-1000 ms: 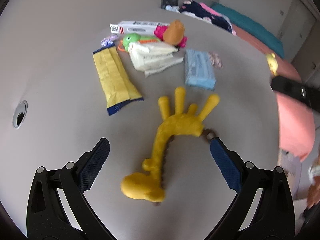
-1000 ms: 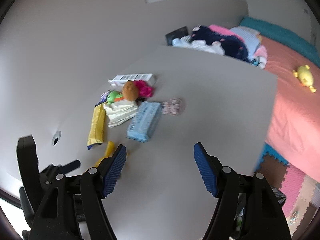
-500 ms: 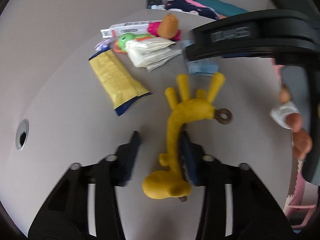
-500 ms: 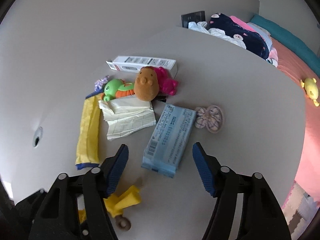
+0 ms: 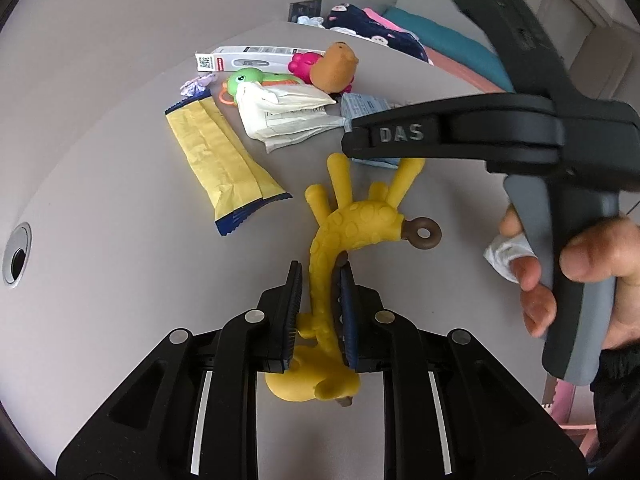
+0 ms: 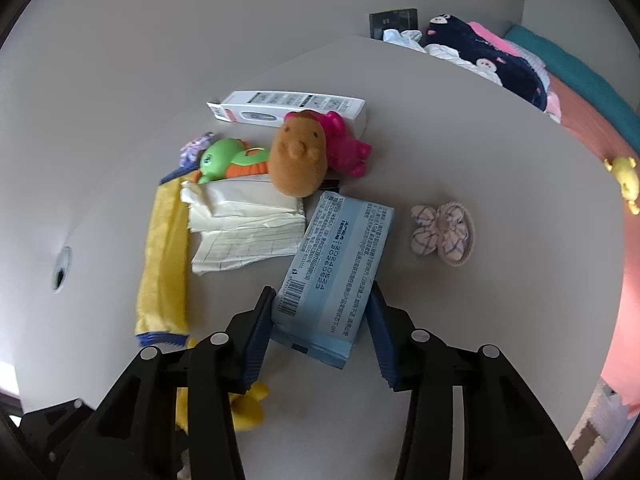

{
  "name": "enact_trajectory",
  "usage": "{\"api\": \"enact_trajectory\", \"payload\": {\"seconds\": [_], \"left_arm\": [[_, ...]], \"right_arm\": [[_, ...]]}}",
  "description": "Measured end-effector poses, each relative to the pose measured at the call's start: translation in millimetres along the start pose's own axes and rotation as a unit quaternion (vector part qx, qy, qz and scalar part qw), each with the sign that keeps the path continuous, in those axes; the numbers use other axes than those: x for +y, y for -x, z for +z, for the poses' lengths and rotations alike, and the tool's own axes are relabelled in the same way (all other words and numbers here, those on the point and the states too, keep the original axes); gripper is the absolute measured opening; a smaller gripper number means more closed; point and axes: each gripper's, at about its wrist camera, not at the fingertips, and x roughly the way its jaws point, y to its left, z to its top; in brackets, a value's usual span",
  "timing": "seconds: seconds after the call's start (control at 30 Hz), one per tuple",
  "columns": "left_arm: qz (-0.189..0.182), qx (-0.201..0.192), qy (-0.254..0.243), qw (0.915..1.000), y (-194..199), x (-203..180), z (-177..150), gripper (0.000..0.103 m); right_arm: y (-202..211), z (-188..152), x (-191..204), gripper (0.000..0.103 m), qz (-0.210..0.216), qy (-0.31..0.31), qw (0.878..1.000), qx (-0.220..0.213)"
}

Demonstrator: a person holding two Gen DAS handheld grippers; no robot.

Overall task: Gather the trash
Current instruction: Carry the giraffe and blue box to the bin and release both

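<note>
A yellow giraffe toy [image 5: 352, 220] lies on the grey table [image 5: 120, 300]. My left gripper [image 5: 320, 270] points down at it, its jaws closing with the pads against the toy's neck. A light blue wipes pack [image 6: 340, 248] lies flat further back. My right gripper [image 6: 321, 290] straddles the pack's near end, jaws closing and pads meeting its two long sides. A yellow wrapper [image 5: 220, 156] and folded papers [image 6: 244, 232] lie to the left of the pack. In the left wrist view a hand [image 5: 580, 264] holds the right gripper's handle.
Behind the papers are a green toy [image 6: 224, 160], a brown plush [image 6: 298, 158], a pink toy [image 6: 348, 148] and a white box [image 6: 288, 108]. A cloth bow [image 6: 444, 234] lies right of the pack. A cable hole [image 5: 16, 256] is at the left; clothes [image 6: 480, 56] and a bed [image 6: 592, 152] lie beyond.
My left jaws went from wide open to narrow around the giraffe's neck. My right gripper came forward and down over the blue pack, and its jaws narrowed onto it.
</note>
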Motion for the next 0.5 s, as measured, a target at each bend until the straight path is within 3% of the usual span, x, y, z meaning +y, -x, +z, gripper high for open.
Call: {"api": "enact_trajectory", "payload": {"seconds": [0.2, 0.5], "left_arm": [[-0.007, -0.011, 0.009, 0.9999, 11.0, -0.7, 7.1, 0.018], [-0.004, -0.034, -0.003, 0.9994, 31.2, -29.7, 14.3, 0.013]], "right_arm": [[28.9, -1.7, -4.6, 0.047, 0.037, -0.011, 0.999, -0.016], [89.1, -11.1, -29.6, 0.047, 0.052, -0.031, 0.996, -0.063]]}}
